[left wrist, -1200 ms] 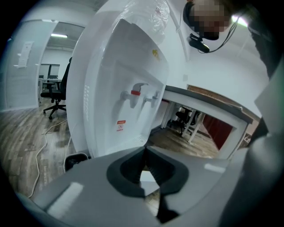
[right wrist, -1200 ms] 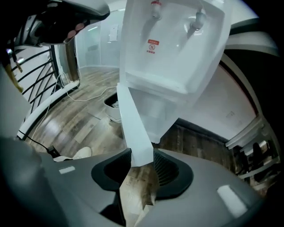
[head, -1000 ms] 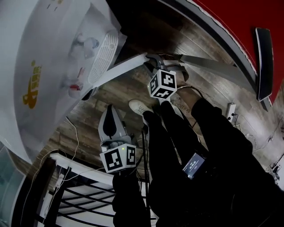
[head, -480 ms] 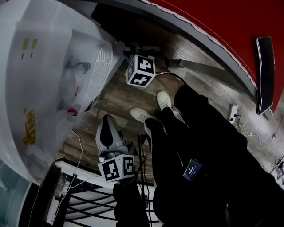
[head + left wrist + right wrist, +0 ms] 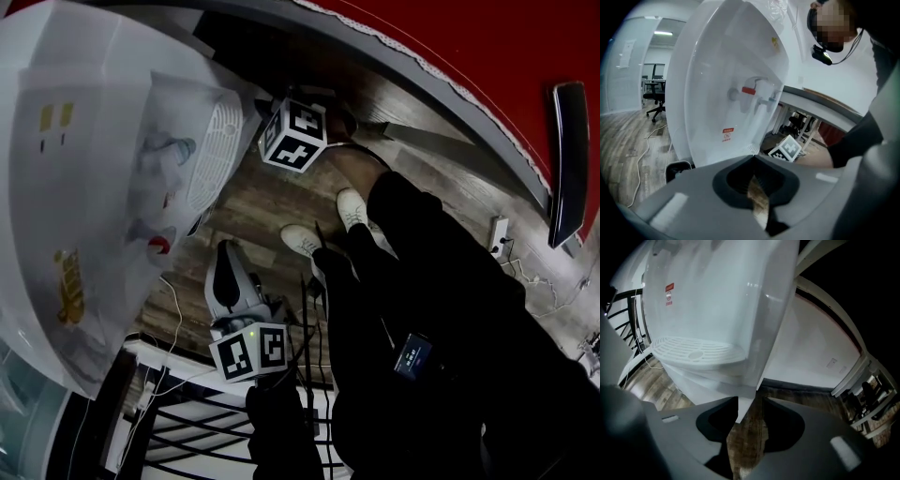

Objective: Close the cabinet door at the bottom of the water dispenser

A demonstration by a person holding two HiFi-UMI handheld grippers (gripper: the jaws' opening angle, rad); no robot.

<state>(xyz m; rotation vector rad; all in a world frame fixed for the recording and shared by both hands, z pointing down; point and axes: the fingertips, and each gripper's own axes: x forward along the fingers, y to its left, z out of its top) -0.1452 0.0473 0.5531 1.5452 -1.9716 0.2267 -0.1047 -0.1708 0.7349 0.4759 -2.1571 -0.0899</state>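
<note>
Since the cabinet door [image 5: 717,392] looks shut under the water dispenser [image 5: 103,169] at twelve o'clock, the right hand-held gripper [image 5: 746,427], whose jaws have just been opening with the door's corner loose between them, should withdraw, while the left hand-held gripper [image 5: 759,197] hangs closed and empty.

Dark wood-plank floor [image 5: 246,202] all over, red wall [image 5: 487,47] at 1 o'clock, black metal railing [image 5: 192,413] at 7, office chair [image 5: 655,96] at 9 under a ceiling light [image 5: 663,33].
</note>
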